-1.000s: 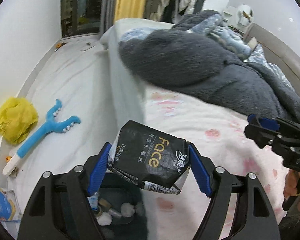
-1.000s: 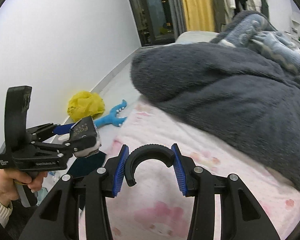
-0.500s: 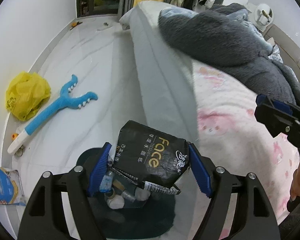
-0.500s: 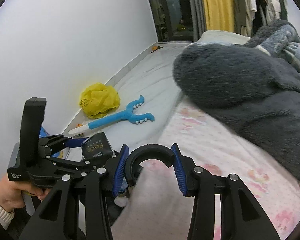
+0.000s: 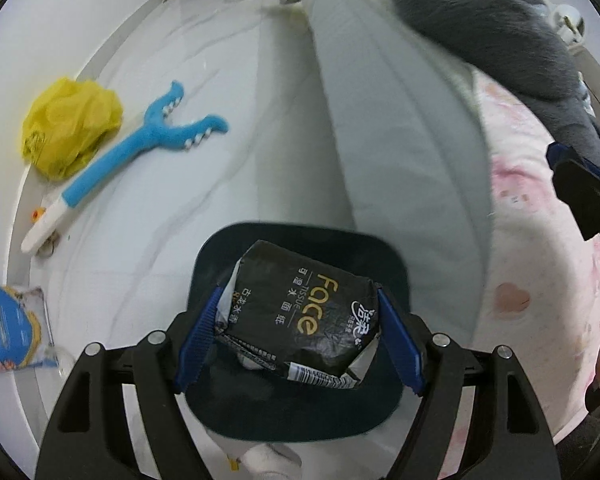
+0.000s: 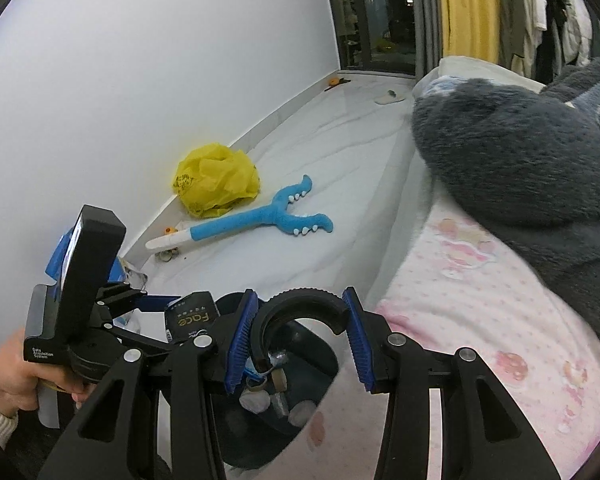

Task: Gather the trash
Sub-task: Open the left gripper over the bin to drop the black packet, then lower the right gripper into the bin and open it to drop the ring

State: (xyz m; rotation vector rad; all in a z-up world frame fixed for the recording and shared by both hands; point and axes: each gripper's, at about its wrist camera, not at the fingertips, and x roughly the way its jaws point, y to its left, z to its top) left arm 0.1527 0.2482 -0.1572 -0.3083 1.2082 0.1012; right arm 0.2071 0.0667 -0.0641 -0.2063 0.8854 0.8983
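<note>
White marble-look floor is filling the left half of both views, w/ pink-print bedsheet at right; left gripper is clamping a black tissue pack betw. its blue pads, directly over dark bin at bottom centre; right gripper is gripping a black C-shaped ring, jaws pinched on it. Right wrist view alone is showing bin contents (white wads, small tubes) plus the person's hand at lower left; left wrist view is hiding most of these behind the pack. Yellow bag & blue plush stick are lying on the floor at upper left.
</note>
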